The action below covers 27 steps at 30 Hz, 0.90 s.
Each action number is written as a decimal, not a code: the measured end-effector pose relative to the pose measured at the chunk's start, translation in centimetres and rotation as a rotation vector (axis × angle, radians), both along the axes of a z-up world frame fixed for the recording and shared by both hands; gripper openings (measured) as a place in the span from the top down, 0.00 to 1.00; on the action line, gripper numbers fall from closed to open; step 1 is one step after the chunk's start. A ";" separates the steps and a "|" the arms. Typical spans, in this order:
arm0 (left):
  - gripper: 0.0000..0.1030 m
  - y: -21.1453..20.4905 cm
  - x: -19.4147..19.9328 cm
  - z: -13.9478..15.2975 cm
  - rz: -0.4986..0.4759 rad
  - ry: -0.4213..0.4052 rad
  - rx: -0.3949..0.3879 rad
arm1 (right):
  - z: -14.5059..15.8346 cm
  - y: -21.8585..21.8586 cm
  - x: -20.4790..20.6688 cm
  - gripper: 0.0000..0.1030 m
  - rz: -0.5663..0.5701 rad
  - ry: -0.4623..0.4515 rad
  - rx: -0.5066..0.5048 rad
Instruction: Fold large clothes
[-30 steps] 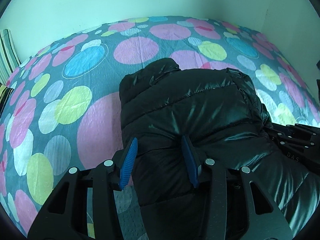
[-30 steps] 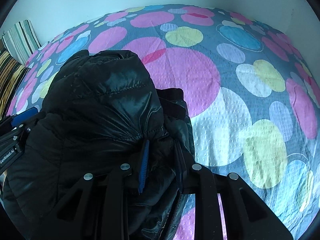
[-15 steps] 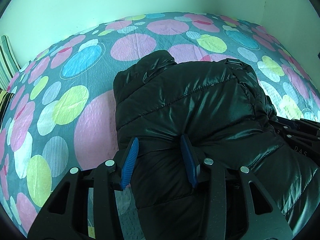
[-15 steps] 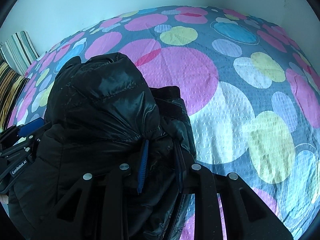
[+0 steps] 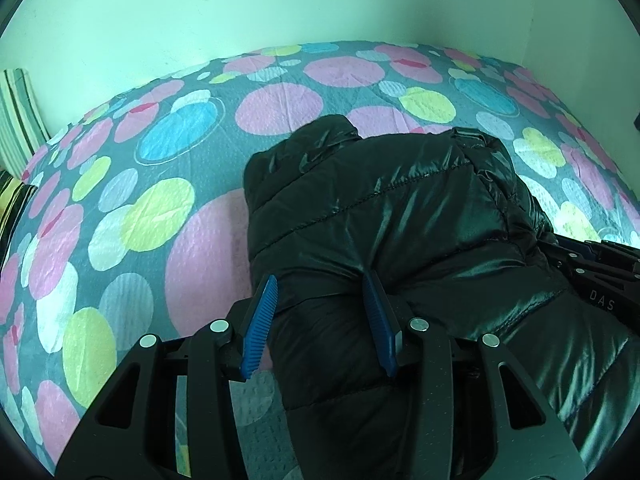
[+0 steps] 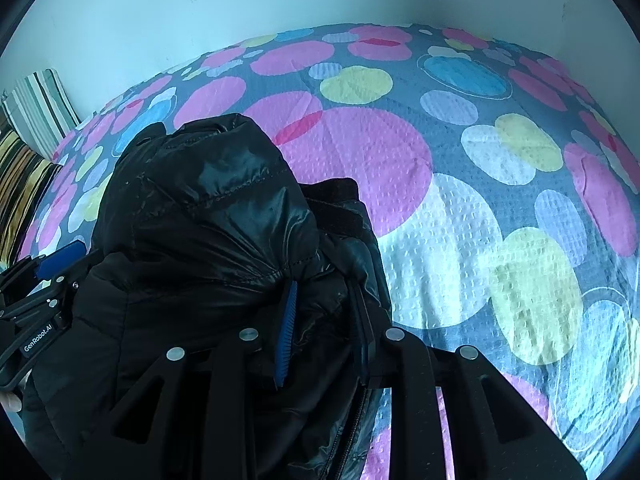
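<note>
left tool [image 5: 320, 292]: clamped on black puffer jacket [image 5: 400, 220] | right tool [image 6: 324, 300]: pinching the jacket's other edge | jacket bunched on spotted bedspread [image 6: 480, 200]

Glossy black quilted jacket [image 5: 400, 216], matt dimpled cloth bedspread [image 5: 120, 216], ribbed blue gripper pads [image 5: 260, 320]

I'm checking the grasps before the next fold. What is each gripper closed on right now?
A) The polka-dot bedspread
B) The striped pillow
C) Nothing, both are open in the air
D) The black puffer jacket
D: the left gripper and the right gripper each pinch a bunch of the black puffer jacket between their blue pads.
</note>
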State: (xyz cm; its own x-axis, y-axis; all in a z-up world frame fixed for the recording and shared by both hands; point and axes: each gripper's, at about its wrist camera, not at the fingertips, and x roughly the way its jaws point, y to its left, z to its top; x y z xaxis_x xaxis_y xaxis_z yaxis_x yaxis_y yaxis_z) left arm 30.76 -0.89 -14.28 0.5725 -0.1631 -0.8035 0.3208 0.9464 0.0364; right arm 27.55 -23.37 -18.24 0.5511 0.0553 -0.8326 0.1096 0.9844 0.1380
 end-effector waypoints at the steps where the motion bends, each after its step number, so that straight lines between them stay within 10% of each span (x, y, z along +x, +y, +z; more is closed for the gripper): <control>1: 0.56 0.6 -0.3 0.4 0.015 -0.004 -0.016 | 0.2 0.1 -0.1 0.75 0.001 -0.005 -0.006; 20: 0.55 8.8 -10.2 2.7 0.111 -0.027 -0.217 | 10.5 4.8 -10.0 0.43 0.093 -0.188 0.010; 25: 0.56 6.6 -10.7 2.1 0.057 -0.030 -0.196 | 8.7 6.2 -11.6 0.44 0.138 -0.132 -0.063; 27: 0.57 5.7 -10.5 1.9 0.052 -0.038 -0.178 | 7.5 5.6 -11.4 0.60 0.104 -0.097 -0.084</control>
State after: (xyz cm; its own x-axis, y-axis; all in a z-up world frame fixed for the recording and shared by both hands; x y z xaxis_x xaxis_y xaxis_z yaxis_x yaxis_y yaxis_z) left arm 20.22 4.83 -12.40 0.6134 -0.2702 -0.7421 0.2732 0.9542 -0.1216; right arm 16.14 -17.77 -10.79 0.6242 0.0490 -0.7797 -0.0035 0.9982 0.0600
